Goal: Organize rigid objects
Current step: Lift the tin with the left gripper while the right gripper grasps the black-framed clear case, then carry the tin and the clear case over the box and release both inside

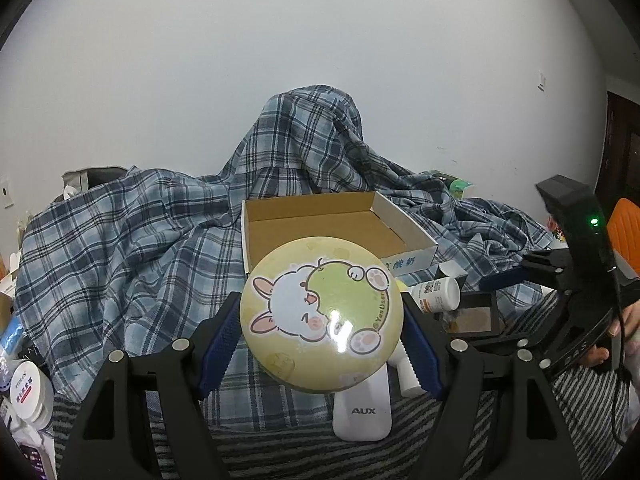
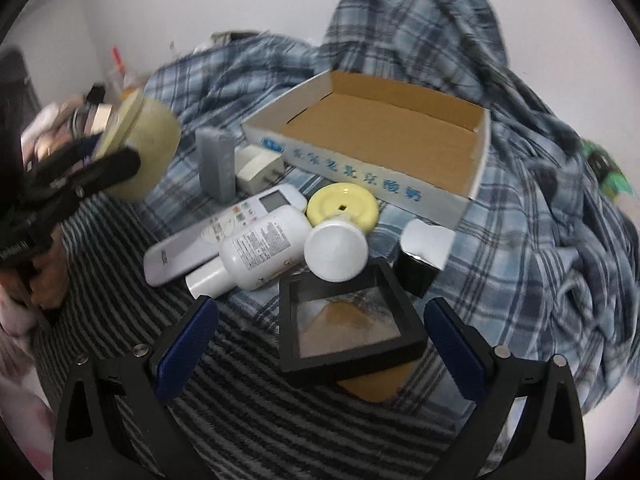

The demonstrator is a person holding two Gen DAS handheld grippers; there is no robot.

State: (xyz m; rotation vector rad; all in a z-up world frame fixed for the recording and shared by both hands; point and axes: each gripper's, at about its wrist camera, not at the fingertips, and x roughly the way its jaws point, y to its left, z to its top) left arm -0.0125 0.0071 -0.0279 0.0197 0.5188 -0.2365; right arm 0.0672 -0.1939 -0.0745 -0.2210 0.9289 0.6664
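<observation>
Left tongs (image 1: 320, 332): blue pads clamped on a round yellow tin (image 1: 320, 314) with a cartoon rabbit on its lid, held clear of the bedding. In the right wrist view the same tin (image 2: 142, 146) shows side-on at far left, up in the air.

Right tongs (image 2: 316, 348): jaws spread wide, nothing between the pads. They hang over a black square frame case (image 2: 348, 328), which lies on grey striped fabric (image 2: 248, 412) with a tan piece peeking out from under its near edge.

Just beyond the frame: a white bottle (image 2: 260, 248) on its side, a second white container (image 2: 336, 250) beside it, cap end toward the camera, and a white AUX remote (image 2: 192, 248) lying partly under the bottle. A pale yellow disc (image 2: 342, 206) sits behind them. A small black-and-white box (image 2: 424, 256) to the right.

Farther: a grey block (image 2: 216, 164) standing upright, a white plug adapter (image 2: 256, 170) beside it.

Behind all this, an open cardboard tray (image 2: 372, 188) with blue lettering, nothing in it, resting on rumpled blue plaid cloth (image 2: 520, 184) heaped against a white wall (image 1: 280, 60).
</observation>
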